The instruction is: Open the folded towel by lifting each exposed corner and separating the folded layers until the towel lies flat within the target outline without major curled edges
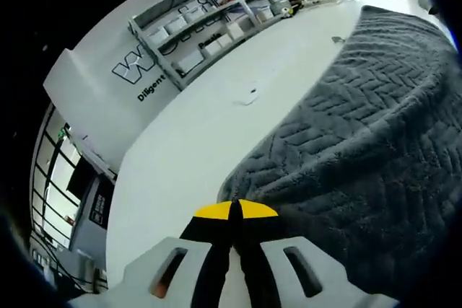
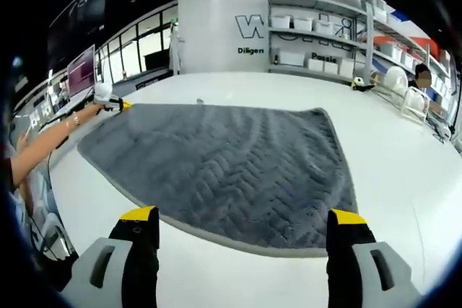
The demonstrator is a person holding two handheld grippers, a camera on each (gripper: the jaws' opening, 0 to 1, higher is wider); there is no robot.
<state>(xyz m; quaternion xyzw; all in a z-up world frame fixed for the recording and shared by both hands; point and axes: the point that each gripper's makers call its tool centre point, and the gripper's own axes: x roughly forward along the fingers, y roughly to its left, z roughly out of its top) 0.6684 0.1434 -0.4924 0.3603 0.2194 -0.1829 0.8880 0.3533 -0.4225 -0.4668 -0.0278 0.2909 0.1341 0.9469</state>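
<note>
Our right tool (image 2: pixel 243 229) hovers wide before the towel (image 2: pixel 231 164) spread on the counter (image 2: pixel 404 178); our left tool (image 1: pixel 235 209) is pinched at its far corner, perhaps gripping it. We should tug outward, low, smoothing the edges.

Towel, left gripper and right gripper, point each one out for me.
towel (image 2: pixel 231 164), right gripper view, middle of the grey cloth.
left gripper (image 1: pixel 235 210), left gripper view, between its yellow-tipped fingers.
right gripper (image 2: pixel 243 220), right gripper view, midway between its fingers.
</note>
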